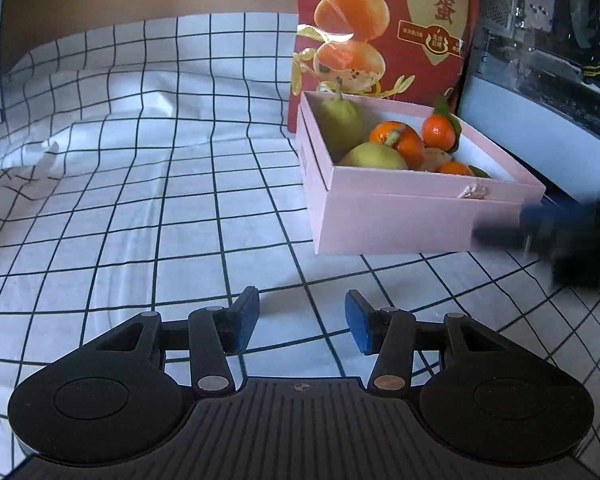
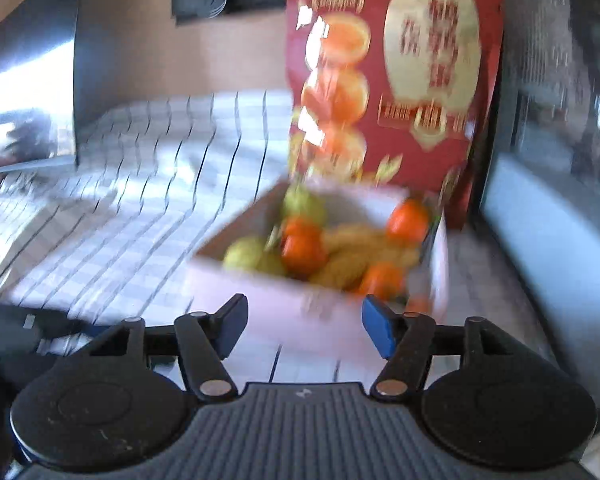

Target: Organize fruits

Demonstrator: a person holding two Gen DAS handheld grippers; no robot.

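A pink box (image 1: pixel 400 216) stands on the checked cloth and holds green pears (image 1: pixel 374 156), several mandarins (image 1: pixel 398 140) and a brownish fruit. My left gripper (image 1: pixel 302 322) hovers open over the cloth in front of the box, with nothing between its blue pads. The right wrist view is blurred; there my right gripper (image 2: pixel 304 326) stands open just before the same box (image 2: pixel 284 304), nothing between its fingers. Pears (image 2: pixel 246 254), mandarins (image 2: pixel 302 246) and yellowish fruit (image 2: pixel 356 256) lie inside. A blurred dark and blue shape (image 1: pixel 556 232) at the box's right end looks like the other gripper.
A tall red bag printed with oranges (image 1: pixel 384 28) stands behind the box. A computer case (image 1: pixel 548 52) sits to the right. The white cloth with a black grid (image 1: pixel 140 208) spreads left, rumpled at its far left edge. A dark monitor (image 2: pixel 28 60) stands at the back left.
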